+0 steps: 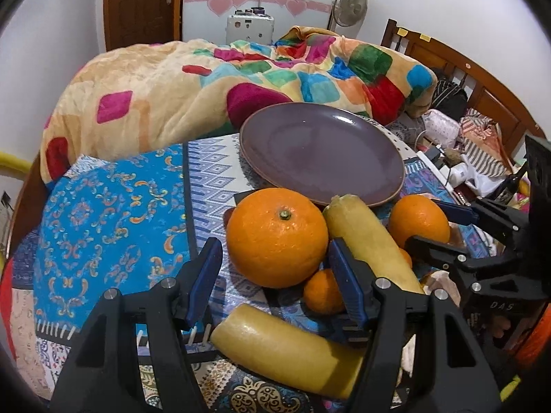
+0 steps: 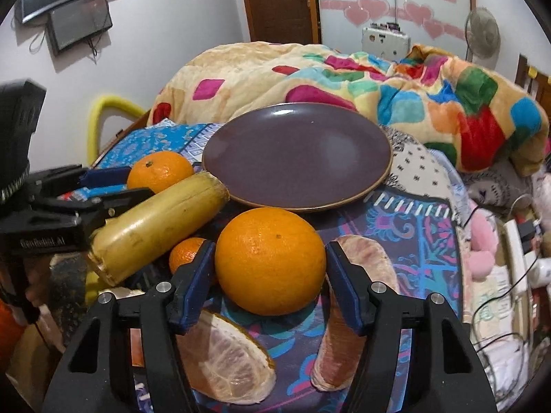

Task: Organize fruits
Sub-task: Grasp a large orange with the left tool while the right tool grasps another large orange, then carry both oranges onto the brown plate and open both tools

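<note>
In the right wrist view, the right tool (image 2: 270, 268) stands spread wide around a large orange (image 2: 270, 261), its pads beside the fruit but not pressing it; two pomelo wedges (image 2: 225, 361) lie nearest on the patterned bedspread (image 2: 423, 241). The left tool (image 1: 275, 272) gapes apart with another orange (image 1: 277, 237) just ahead and a banana piece (image 1: 286, 347) beneath. Beyond the fruit sits a purple plate (image 1: 322, 153), then a colourful blanket (image 1: 193, 82).

The plate (image 2: 296, 158) sits on the bed (image 2: 413, 241), with the blanket (image 2: 378, 79) behind it. A big orange (image 2: 270, 260) lies just before the plate, between two fruit wedges (image 2: 227, 354). A banana piece (image 2: 158, 227) lies to its left.
</note>
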